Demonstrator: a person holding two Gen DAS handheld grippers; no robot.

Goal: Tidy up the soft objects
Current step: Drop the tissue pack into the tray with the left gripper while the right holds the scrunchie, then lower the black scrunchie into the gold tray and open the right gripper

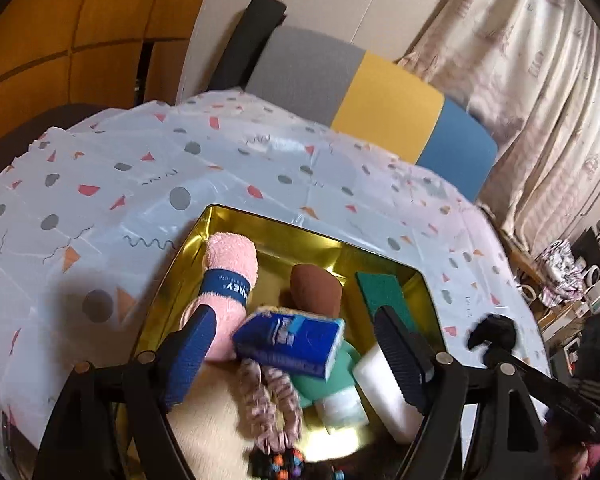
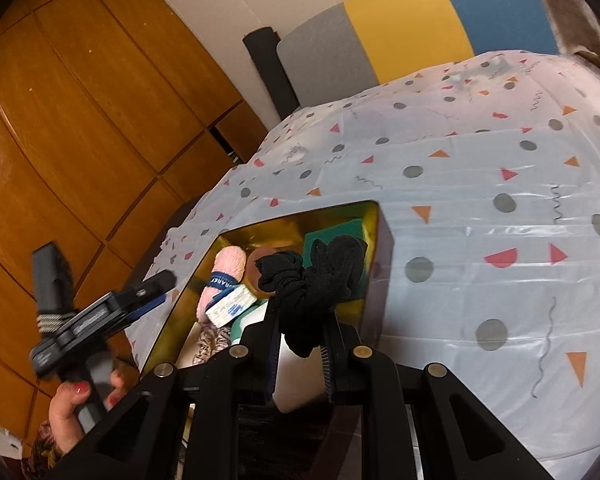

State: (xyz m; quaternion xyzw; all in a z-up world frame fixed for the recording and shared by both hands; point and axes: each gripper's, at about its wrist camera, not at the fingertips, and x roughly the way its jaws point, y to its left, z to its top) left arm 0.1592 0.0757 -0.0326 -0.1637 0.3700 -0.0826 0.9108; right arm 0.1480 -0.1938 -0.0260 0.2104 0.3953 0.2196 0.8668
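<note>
A gold tin box [image 1: 236, 222] sits on the patterned tablecloth. Inside lie a pink rolled towel [image 1: 226, 280], a brown sponge [image 1: 316, 294], a green scouring pad [image 1: 380, 292], a blue tissue pack [image 1: 290, 340], a pink scrunchie [image 1: 268, 408] and white foam [image 1: 384, 392]. My left gripper [image 1: 292, 336] is open above the box with nothing between its fingers. My right gripper [image 2: 300, 320] is shut on a black sock [image 2: 316, 276] and holds it over the box's right part [image 2: 374, 216]. The left gripper also shows in the right wrist view [image 2: 156, 284].
A chair back in grey, yellow and blue [image 1: 380, 100] stands behind the table. Wooden cabinets [image 2: 80, 120] are at the left. A curtain [image 1: 540, 80] and cluttered shelves [image 1: 572, 276] are at the right. The tablecloth [image 2: 480, 200] spreads right of the box.
</note>
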